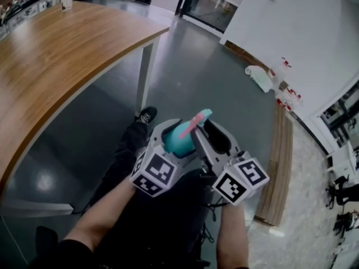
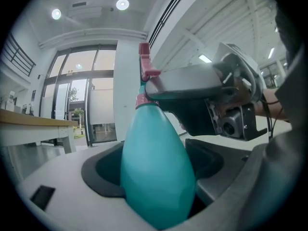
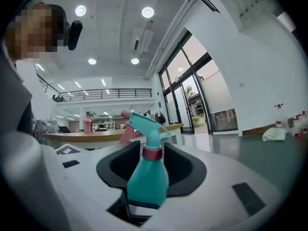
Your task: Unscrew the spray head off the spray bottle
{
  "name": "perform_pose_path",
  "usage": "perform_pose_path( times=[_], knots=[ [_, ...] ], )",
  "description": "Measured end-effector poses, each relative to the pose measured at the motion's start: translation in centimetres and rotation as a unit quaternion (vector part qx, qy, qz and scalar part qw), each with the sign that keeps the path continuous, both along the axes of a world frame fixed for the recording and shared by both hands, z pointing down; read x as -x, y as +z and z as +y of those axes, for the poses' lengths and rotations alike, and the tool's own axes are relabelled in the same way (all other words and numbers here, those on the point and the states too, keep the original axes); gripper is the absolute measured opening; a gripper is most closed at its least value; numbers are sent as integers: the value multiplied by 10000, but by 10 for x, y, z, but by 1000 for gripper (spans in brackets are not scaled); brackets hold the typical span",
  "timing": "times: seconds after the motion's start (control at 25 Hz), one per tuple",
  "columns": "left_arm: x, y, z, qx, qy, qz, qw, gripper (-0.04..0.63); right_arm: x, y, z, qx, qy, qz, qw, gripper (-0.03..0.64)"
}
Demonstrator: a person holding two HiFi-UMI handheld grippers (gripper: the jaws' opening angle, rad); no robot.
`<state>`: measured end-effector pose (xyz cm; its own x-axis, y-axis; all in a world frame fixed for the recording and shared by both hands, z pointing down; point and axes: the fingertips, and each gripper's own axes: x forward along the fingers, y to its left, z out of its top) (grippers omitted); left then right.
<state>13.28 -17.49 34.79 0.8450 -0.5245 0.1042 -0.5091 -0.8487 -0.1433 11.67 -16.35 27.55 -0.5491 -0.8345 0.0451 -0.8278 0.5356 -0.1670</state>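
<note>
A teal spray bottle (image 1: 176,143) with a red collar and pink trigger is held over the person's lap. My left gripper (image 1: 173,132) is shut on its fat body (image 2: 154,172), which fills the gap between the jaws. The spray head (image 1: 203,115) points up and right. My right gripper (image 1: 216,138) sits close on the bottle's right with jaws wide. In the right gripper view the bottle (image 3: 147,177) stands between the black pads (image 3: 185,170) with dark gaps on both sides. In the left gripper view one right finger (image 2: 185,84) crosses the spray head below the trigger (image 2: 144,64).
A long wooden table (image 1: 56,60) with a white leg (image 1: 145,77) runs along the left. A wooden board (image 1: 280,167), a white cloth (image 1: 258,74) and several small bottles (image 1: 286,94) lie by the right wall. The person's shoe (image 1: 147,115) rests on the grey floor.
</note>
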Motion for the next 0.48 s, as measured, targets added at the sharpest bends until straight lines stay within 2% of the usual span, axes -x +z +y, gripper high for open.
perform_pose_path(
  times=[0.28,0.48],
  knots=[
    [-2,-1,4,97,101,55,9999,402,0,5,-1,89,-17,32,10000,147],
    [-6,-5,13,226,518,184,9982,402,-1,2,4,47,-341,-13,9994,144]
  ],
)
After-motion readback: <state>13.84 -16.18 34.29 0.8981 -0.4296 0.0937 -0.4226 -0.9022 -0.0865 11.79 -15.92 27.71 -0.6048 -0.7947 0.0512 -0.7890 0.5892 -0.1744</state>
